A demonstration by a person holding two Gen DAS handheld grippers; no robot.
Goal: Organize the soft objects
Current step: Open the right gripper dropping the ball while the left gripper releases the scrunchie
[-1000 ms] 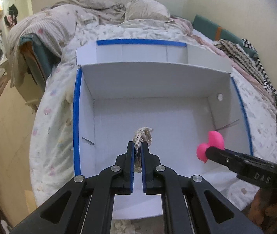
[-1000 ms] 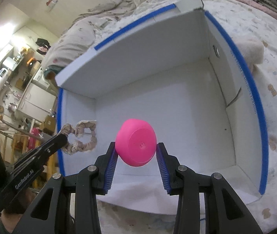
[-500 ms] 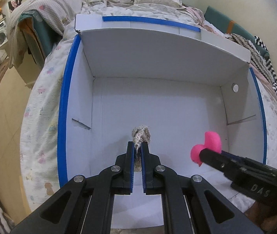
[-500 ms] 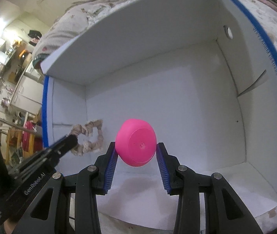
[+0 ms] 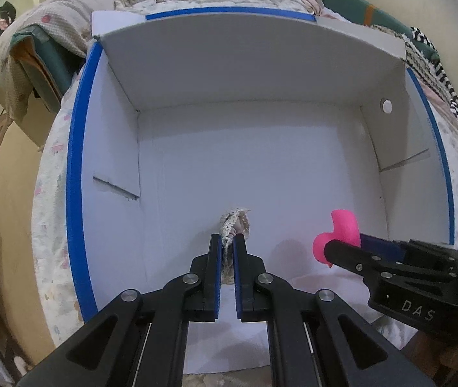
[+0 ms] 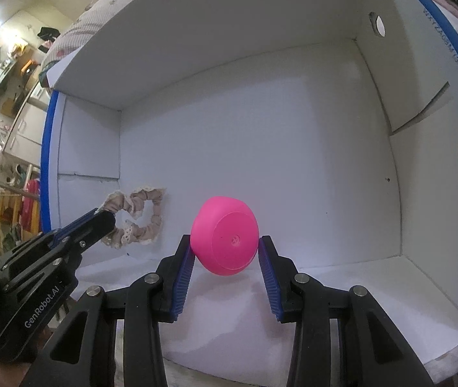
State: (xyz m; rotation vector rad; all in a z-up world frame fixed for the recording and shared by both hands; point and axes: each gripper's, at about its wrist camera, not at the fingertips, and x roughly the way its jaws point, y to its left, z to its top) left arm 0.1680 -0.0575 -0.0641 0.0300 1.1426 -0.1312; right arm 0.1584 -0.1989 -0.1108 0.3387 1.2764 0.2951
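While both claws reach over the near edge of a white box [image 5: 261,74] with blue-taped rims lying on a bed [image 5: 51,193], the left claw [image 5: 228,245] is pinched narrow on a beige lace-edged scrunchie [image 6: 138,213], near the left wall; the right claw [image 6: 225,251] clamps a pink soft bowl-shaped object [image 6: 225,235], base toward the camera, above the box floor at centre-right

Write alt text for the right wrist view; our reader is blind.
The right gripper holds a pink bowl over the white box. At left, the left gripper holds a beige scrunchie inside the box.
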